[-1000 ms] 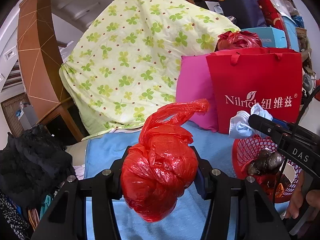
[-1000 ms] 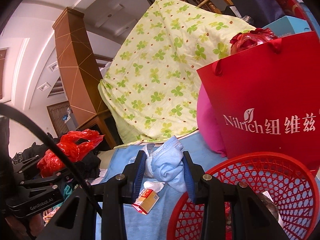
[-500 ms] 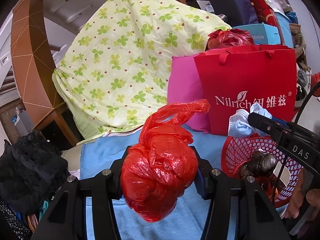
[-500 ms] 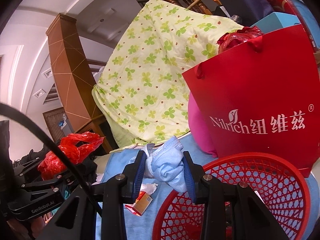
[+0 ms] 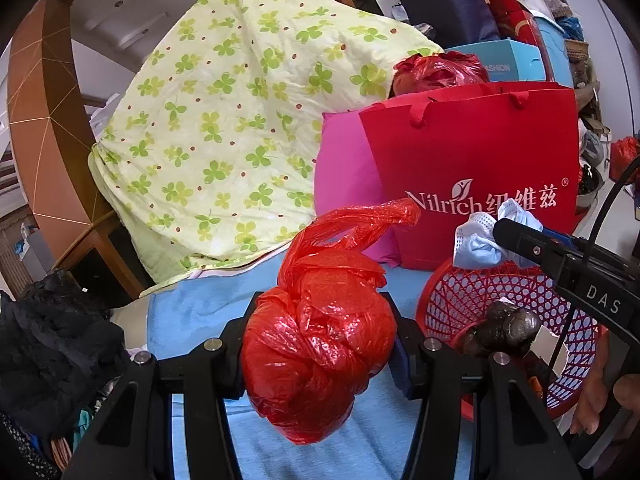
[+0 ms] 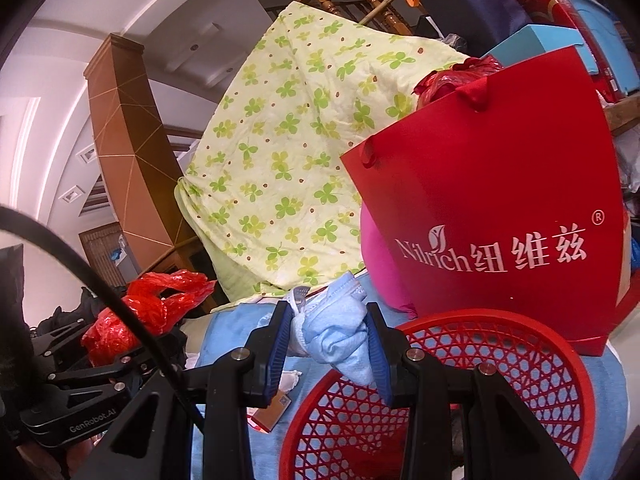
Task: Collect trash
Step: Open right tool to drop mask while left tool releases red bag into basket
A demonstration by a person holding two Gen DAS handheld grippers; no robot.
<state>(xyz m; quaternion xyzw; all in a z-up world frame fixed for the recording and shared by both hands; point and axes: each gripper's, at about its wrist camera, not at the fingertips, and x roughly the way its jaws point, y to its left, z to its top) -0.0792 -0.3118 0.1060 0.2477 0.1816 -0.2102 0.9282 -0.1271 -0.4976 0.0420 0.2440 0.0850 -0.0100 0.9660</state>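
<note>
- Left gripper [image 5: 320, 344] clamped on a knotted red plastic bag [image 5: 320, 356]; bag bulges out between the pads, twisted tail sticks up toward the right.
- Bag held over a light blue cloth surface [image 5: 208, 308], just left of the red mesh basket [image 5: 452, 300].
- Right gripper [image 6: 328, 344] clamped on a crumpled light blue face mask [image 6: 336, 332]; mask hangs at the basket's near-left rim [image 6: 492, 320].
- Left wrist view: mask [image 5: 480, 240] at the right gripper's tip, above the basket's back rim.
- Basket holds a dark brown lump [image 5: 504, 332] and a white scrap; rest of contents unclear.
- Red Nilrich paper bag [image 5: 480, 160] stands right behind the basket, pink bag [image 5: 344, 184] beside it, red plastic poking from the top.
- Green clover-print quilt [image 5: 240, 120] draped behind.
- Small orange-and-white carton [image 6: 272, 412] on the blue cloth, left of the basket.
- Black clothes pile [image 5: 52, 344] far left.
- Fingers [image 5: 596, 396] of the person's hand at right edge.
</note>
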